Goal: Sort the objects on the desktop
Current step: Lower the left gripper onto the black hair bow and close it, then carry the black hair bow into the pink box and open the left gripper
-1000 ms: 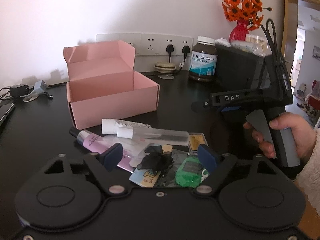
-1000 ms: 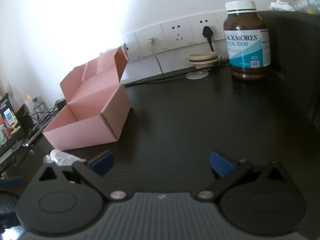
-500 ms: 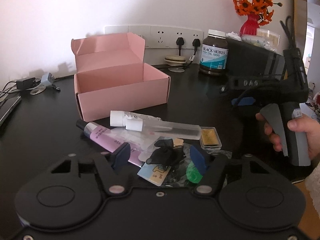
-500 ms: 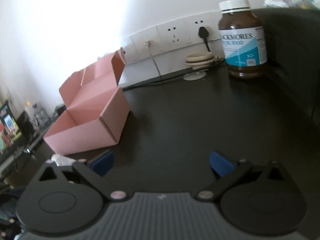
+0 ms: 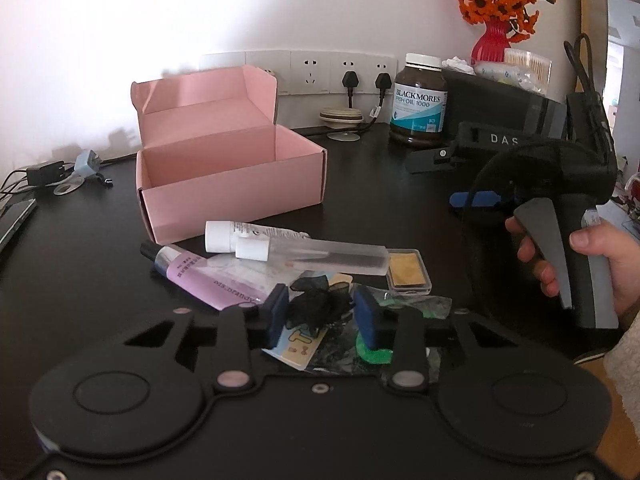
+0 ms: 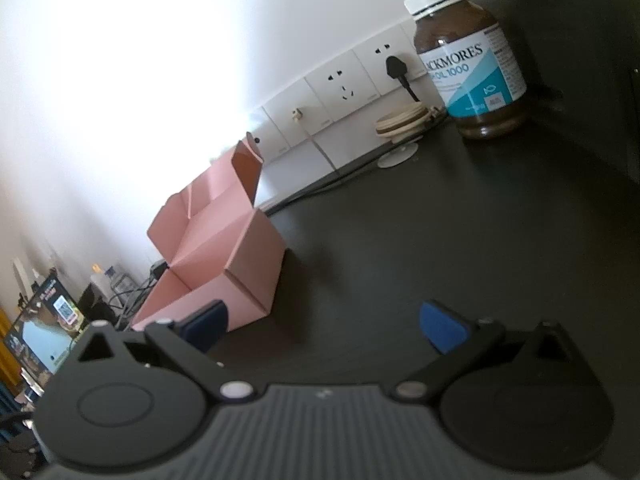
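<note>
- Your left gripper [image 5: 320,312]: jaws closing on the black lace hair tie [image 5: 316,304], just in front of the pink box [image 5: 232,176].
- Your right gripper [image 6: 324,324]: jaws apart, empty, right of the box.

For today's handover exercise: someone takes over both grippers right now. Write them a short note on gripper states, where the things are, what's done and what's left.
Left gripper: jaws closing around the black lace scrunchie on the pile.
Right gripper: open, empty, above bare desk.
Pink box: open, nothing visible inside.
Still on the desk: purple tube, white-capped tube, clear bottle, small gold case, card and green item under the scrunchie.
Nothing sorted yet.
</note>
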